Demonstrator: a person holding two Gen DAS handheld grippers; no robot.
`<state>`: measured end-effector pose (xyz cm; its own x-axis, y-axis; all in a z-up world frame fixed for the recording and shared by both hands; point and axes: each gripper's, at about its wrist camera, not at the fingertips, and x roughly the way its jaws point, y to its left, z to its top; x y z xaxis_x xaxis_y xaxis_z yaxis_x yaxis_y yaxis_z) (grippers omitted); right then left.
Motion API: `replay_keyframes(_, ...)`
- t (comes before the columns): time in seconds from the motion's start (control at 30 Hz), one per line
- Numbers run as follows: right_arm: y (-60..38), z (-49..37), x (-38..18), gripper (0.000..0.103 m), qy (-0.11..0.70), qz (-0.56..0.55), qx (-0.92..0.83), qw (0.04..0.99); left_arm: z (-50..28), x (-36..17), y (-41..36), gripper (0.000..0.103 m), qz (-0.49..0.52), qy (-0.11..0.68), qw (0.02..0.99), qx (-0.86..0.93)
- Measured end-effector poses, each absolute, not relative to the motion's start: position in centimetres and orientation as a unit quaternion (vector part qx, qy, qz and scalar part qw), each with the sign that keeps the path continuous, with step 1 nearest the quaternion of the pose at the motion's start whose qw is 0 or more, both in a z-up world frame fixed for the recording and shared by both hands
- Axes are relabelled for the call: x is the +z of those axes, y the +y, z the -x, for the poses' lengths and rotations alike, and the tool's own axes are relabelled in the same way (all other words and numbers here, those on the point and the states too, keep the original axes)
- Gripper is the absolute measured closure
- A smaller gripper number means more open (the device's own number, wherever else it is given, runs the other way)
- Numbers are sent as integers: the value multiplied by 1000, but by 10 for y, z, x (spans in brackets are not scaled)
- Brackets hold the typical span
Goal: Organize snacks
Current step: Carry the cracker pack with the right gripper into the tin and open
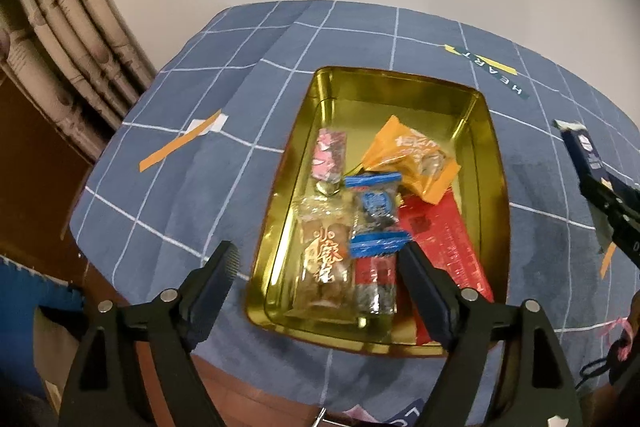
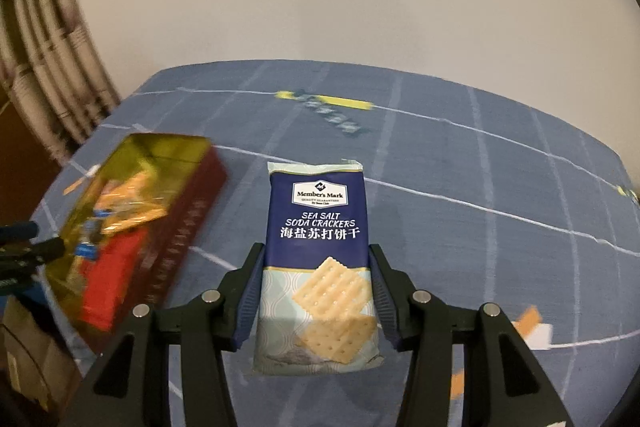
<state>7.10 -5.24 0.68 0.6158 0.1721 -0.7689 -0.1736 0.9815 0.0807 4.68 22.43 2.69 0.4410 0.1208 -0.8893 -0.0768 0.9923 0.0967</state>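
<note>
The left tool [image 1: 320,267] is hanging with its two black fingers spread wide apart over the near end of the shallow gold rectangular metal tin [image 1: 486,131], and nothing is sitting between its pads. One finger is hovering outside the tin's left wall and the other is hovering over the long red flat box [image 1: 444,239] lying along the tin's right side. Inside the tin, a clear packet with orange Chinese lettering [image 1: 324,263] is lying at the near left, a pink wrapped sweet [image 1: 330,157] is lying beyond it, two small packets with blue sealed tops [image 1: 376,211] are lying end to end down the middle, and an orange foil packet [image 1: 412,159] is resting at the far right, partly on the red box.

The right tool [image 2: 316,291] is gripping a dark blue and pale blue packet of sea salt soda crackers [image 2: 318,227], its blue-padded fingers pressing on both long edges of the packet's lower half. The packet is pointing away from the camera, above the surface, to the right of the tin. That surface is wearing a blue cloth with a white grid pattern [image 2: 460,167], and the tin is sitting on it, blurred in the right wrist view. Orange and yellow tape strips are lying here and there on the cloth.
</note>
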Motion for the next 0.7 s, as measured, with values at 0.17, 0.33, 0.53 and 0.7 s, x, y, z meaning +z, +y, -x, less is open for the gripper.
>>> replay_keyframes(0.17,-1,-68,18,52,431,2,141,891,-42,25,239,22,-2,531,845,69)
replay_keyframes(0.33,42,-69,27,53,434,-1,179,883,-37,26,251,22,2,526,846,86)
replay_keyframes(0.53,87,-71,27,52,439,13,208,874,-30,25,266,21,12,527,844,99)
replay_keyframes(0.7,109,-73,23,52,443,24,220,869,-24,23,278,17,24,529,841,110)
